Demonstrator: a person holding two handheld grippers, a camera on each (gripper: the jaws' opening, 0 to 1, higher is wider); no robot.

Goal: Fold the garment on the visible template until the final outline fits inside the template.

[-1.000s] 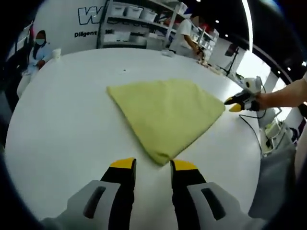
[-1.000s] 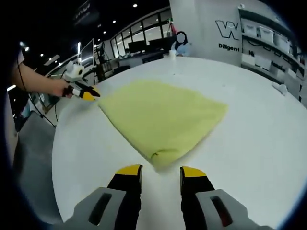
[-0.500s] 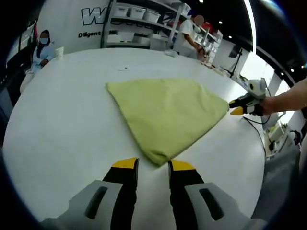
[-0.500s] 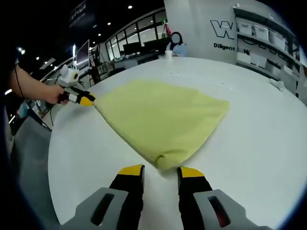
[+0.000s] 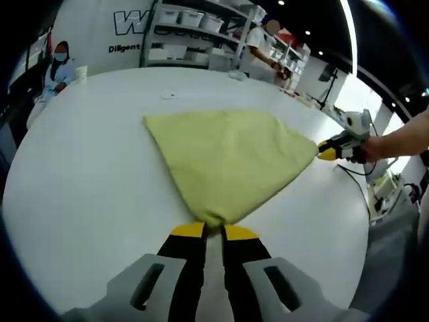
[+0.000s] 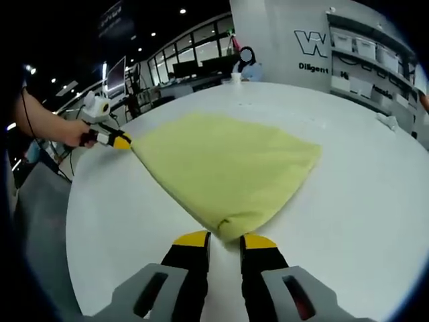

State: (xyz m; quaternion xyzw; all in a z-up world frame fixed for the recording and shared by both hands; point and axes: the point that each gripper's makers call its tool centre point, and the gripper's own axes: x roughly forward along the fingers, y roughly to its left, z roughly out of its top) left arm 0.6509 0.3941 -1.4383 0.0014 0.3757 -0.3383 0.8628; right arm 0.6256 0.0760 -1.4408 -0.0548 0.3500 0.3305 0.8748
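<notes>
A yellow-green garment [image 5: 228,157], folded into a rough triangle, lies flat on the round white table [image 5: 80,174]. In the left gripper view my left gripper [image 5: 214,231] is shut on the garment's near corner. The right gripper [image 5: 326,153] comes in from the right at the far right corner, held by a hand. In the right gripper view the garment [image 6: 224,168] spreads ahead, and my right gripper [image 6: 225,238] stands narrowed around its near corner, a gap still between the jaws. The left gripper [image 6: 119,141] touches the left corner there.
Bare white table [image 6: 362,201] surrounds the garment on all sides. Its curved edge runs close behind both grippers. Shelves with boxes [image 5: 194,33] line the far wall, a person sits at the far left [image 5: 59,64], and another stands by the shelves [image 5: 258,43].
Both pairs of jaws have narrowed and moved forward onto the garment's corners. The left pair has shut on its corner; the right pair has come closer together. The garment lies as before.
</notes>
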